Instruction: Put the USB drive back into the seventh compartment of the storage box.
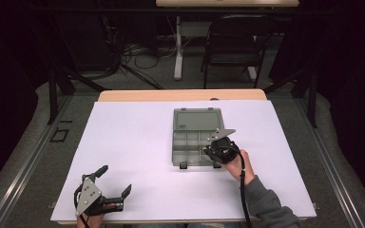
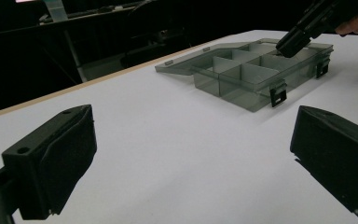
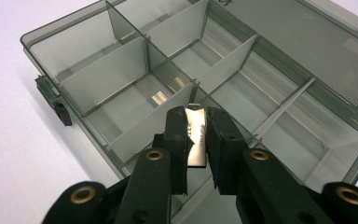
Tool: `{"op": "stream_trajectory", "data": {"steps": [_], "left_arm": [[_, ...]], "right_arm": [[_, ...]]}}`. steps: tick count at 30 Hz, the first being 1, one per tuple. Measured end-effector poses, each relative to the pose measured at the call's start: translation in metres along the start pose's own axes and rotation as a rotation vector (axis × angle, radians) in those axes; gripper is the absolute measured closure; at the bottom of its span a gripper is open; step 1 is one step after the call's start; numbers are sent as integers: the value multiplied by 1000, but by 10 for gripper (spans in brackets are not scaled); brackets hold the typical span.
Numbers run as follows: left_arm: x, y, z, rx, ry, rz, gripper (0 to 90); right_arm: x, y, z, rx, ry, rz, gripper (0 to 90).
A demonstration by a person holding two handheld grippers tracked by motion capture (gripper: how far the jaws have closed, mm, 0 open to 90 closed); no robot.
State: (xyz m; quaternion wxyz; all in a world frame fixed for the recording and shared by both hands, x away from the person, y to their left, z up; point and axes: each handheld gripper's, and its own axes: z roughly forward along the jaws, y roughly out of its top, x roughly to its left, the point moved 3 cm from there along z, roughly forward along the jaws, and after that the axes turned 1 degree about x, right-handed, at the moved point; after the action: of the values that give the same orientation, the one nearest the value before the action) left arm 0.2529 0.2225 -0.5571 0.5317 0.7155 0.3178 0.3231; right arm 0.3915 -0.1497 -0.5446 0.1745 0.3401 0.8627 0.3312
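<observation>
Jaws of the right gripper [image 3: 197, 140] clamp a divider [image 3: 196, 140] over the organizer box [image 1: 189, 142]; left gripper [image 1: 115, 183] jaws apart.

The worktop [image 1: 123, 142] is plain white with a pale wood edge along its far side. The organiser box [image 1: 195, 137] is translucent smoky grey, lid and dividers alike, with black latches [image 2: 278, 95] on its near wall. The right tool [image 3: 196, 140] is black with brass-coloured rivets and grips a shiny silver metal strip [image 3: 196, 140]. The left tool [image 1: 102, 192] is black under a grey plate. The sleeve [image 1: 271, 204] is grey
</observation>
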Motion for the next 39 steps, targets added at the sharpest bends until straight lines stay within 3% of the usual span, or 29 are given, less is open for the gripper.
{"op": "stream_trajectory", "data": {"steps": [20,30,32,33,34,36,39], "left_arm": [[0,0,0,1,0,2,6],[0,0,-1,1,0,0,6],[0,0,-1,0,2,0,6],[0,0,-1,0,2,0,6],[0,0,-2,-1,3,-1,6],[0,0,-2,0,2,-1,6],[0,0,-2,0,2,0,6]], "right_arm": [[4,-2,9,34,-7,-19,779],[1,3,-12,-26,29,0,440],[1,2,-15,-30,42,2,333],[1,2,-15,-30,42,2,333],[2,2,-19,-39,53,1,253],[2,1,-22,-41,66,1,183],[4,-1,-26,-43,80,-6,130]]}}
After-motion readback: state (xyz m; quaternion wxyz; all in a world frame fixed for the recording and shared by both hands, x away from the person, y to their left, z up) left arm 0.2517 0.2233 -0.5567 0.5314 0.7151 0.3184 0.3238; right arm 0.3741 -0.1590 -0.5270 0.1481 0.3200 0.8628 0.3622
